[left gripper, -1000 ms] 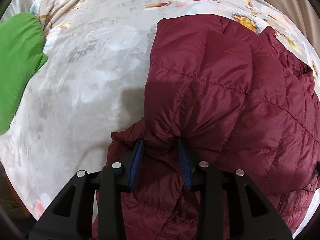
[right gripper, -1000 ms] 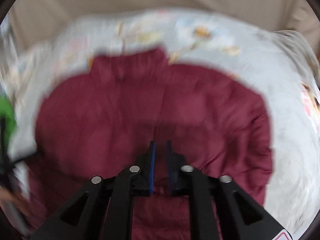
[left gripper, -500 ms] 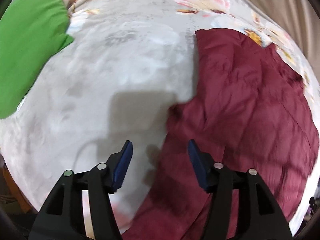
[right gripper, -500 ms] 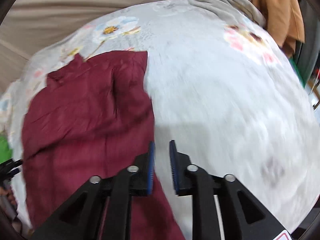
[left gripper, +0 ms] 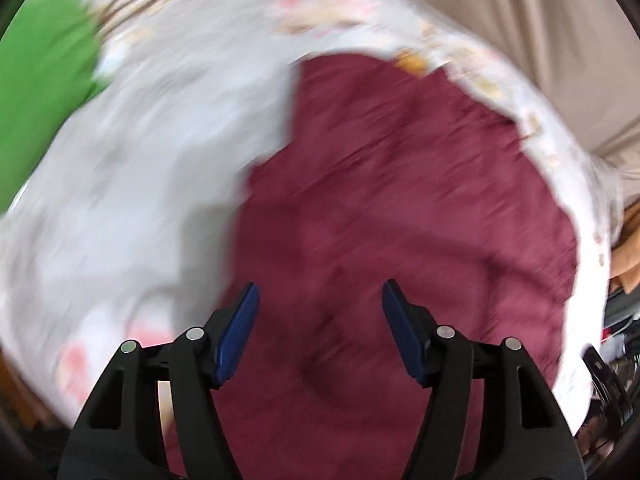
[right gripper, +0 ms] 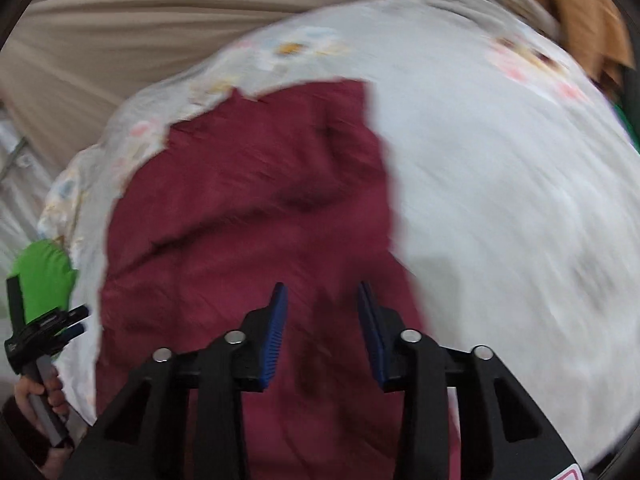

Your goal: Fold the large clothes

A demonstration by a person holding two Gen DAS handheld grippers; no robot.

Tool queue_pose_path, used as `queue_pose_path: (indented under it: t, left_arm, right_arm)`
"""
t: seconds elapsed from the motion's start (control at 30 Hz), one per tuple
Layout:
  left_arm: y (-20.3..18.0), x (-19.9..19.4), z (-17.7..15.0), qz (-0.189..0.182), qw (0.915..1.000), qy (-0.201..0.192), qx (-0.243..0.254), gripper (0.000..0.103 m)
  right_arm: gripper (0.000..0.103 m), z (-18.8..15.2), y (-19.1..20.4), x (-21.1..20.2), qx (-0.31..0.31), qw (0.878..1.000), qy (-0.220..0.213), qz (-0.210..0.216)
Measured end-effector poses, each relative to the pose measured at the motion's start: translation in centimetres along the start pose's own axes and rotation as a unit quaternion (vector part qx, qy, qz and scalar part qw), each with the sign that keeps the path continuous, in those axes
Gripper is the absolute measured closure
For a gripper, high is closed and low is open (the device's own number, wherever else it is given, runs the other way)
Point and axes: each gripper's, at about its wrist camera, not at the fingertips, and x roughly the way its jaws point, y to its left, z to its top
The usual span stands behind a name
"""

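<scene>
Left tongs (left gripper: pixel 320 300): blue pads well apart, nothing between them, poised above the jacket's left part. Right tongs (right gripper: pixel 322 296): pads also apart, gap narrower, nothing gripped, poised above the jacket's near right edge. Whether either set touches the cloth cannot be told; both views are motion-blurred.

The dark red jacket (left gripper: pixel 400 208) lies spread on the bed (left gripper: pixel 152 160), which carries a pale cover with a flower print. Bare cover shows to the jacket's left and right and in a narrow strip beyond it.

Left view only: a green cloth (left gripper: pixel 36 92) fills the upper left edge, lying on the bed apart from the jacket; an orange-brown cloth shows at the far right edge.

Right view only: the left tongs appear from outside at the lower left, with the person's hand (right gripper: pixel 40 396) around the handle, the green cloth behind them. Beige curtain (right gripper: pixel 140 36) hangs beyond the bed. An orange-brown cloth (right gripper: pixel 592 20) sits at the upper right.
</scene>
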Motion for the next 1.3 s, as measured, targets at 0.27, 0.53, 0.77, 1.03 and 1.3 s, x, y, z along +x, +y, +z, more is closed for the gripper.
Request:
queue_pose_path:
  t: [0.27,0.53,0.77,1.03,1.3]
  left_arm:
    - [-9.0,9.0,9.9,0.025,0.9981,-0.015,0.054,0.042]
    - [-2.6,12.9,11.7,0.039,0.9979,-0.011,0.050,0.034]
    - [-4.7,10.4,14.5,0.002,0.9981,-0.053,0.032,0.035]
    - [-7.8,16.4,15.7,0.055,0.9956,0.001,0.076,0.033]
    - [-3.3,14.0,19.5,0.029,0.9989,-0.036,-0.007,0.035]
  right_arm:
    - [0.083,9.2,13.6,13.2,-0.137,0.989,0.034,0.042]
    - [0.103,9.9,-2.2,14.5,0.005,1.000,0.025,-0.005]
    - [0.093,13.6,0.5,11.6,-0.009,0.999,-0.032,-0.044]
    - [0.103,17.6,5.8,23.4,-0.061,0.995,0.063,-0.045]
    - [0.091,19.5,1.8,17.1,0.025,0.999,-0.029,-0.037]
